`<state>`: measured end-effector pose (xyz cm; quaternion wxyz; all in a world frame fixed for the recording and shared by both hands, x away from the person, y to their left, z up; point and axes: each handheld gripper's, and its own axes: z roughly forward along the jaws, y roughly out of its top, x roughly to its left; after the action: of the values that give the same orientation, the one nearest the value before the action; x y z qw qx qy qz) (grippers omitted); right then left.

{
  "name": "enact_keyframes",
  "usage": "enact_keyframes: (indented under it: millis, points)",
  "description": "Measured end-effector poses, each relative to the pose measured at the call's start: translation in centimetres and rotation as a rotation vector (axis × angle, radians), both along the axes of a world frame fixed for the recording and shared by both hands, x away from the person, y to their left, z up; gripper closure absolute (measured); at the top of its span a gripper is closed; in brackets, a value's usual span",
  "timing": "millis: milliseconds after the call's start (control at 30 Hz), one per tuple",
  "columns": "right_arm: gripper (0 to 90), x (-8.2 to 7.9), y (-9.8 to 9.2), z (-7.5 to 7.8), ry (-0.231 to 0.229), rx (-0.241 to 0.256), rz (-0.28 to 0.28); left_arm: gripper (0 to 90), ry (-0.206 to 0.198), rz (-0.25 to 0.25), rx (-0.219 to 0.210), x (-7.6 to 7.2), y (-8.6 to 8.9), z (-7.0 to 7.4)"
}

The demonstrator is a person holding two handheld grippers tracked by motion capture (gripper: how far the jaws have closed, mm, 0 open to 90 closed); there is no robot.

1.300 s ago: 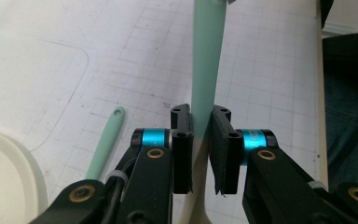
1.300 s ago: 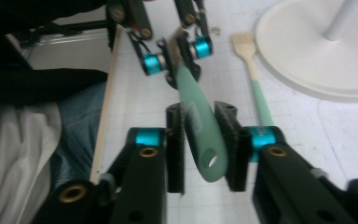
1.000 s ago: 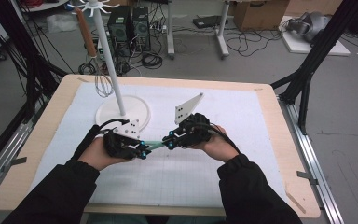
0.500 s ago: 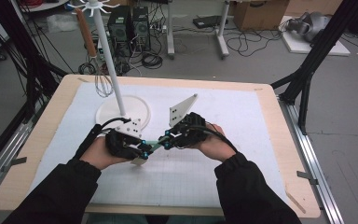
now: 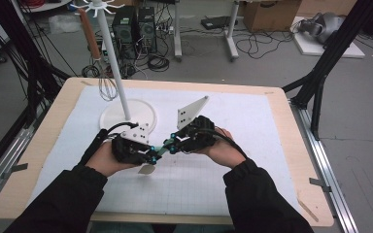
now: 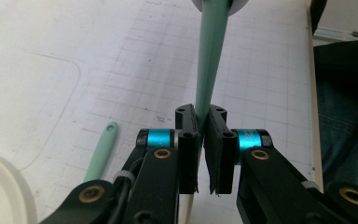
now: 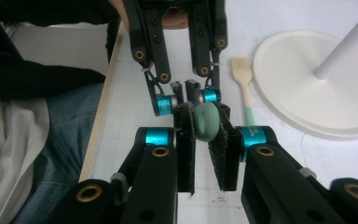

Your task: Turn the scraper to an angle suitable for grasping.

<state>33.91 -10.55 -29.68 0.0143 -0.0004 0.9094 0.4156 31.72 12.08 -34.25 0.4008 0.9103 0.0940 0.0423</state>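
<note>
A mint-green utensil handle (image 5: 162, 147) spans the gap between my two grippers above the white mat. My left gripper (image 5: 151, 155) is shut on the handle (image 6: 209, 70) partway along, and a pale head (image 5: 147, 170) sticks out below it. My right gripper (image 5: 173, 141) is shut on the handle's rounded end (image 7: 206, 122). In the right gripper view the left gripper (image 7: 185, 88) faces me just beyond that end. A second utensil, a green-handled brush (image 7: 244, 88), lies flat on the mat (image 6: 100, 151) beside the left gripper.
A white stand with a round base (image 5: 128, 114) and a tall pole (image 5: 114, 63) rises at the back left of the mat. A whisk (image 5: 108, 87) and a brown-handled tool (image 5: 90, 36) hang from it. The table's near edge (image 7: 105, 102) lies close to the hands.
Both hands have barely shifted, with the right gripper a little further left. The utensil's pale head now shows below the left gripper.
</note>
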Motion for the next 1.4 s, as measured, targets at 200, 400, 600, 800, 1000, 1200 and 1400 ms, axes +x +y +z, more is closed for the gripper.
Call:
enact_keyframes:
  millis: [200,400,600,800,1000,1200,1400]
  points:
    - [52.2,0.4,-1.2,0.1,0.009,0.064,-0.081,84.3,0.001,0.03,-0.019,0.3,0.8,0.2]
    - [43.3,1.0,-2.7,-0.4,0.027,0.091,-0.149,84.3,-0.002,0.055,-0.043,0.6,1.4,0.5]
    - [38.5,1.4,-4.0,-1.1,0.046,0.101,-0.202,84.3,-0.001,0.079,-0.069,0.8,1.9,0.7]
    - [34.6,1.5,-5.3,-1.6,0.049,0.127,-0.252,84.3,0.008,0.101,-0.086,1.1,2.4,1.0]
    - [32.9,1.5,-6.7,-2.0,0.055,0.154,-0.294,84.3,0.015,0.115,-0.107,1.5,3.1,1.2]
    - [30.7,1.4,-7.9,-2.3,0.052,0.168,-0.33,84.3,0.015,0.132,-0.128,1.5,3.8,1.6]
    - [30.2,1.1,-9.0,-2.9,0.056,0.182,-0.357,84.3,0.01,0.152,-0.156,1.4,4.2,1.9]
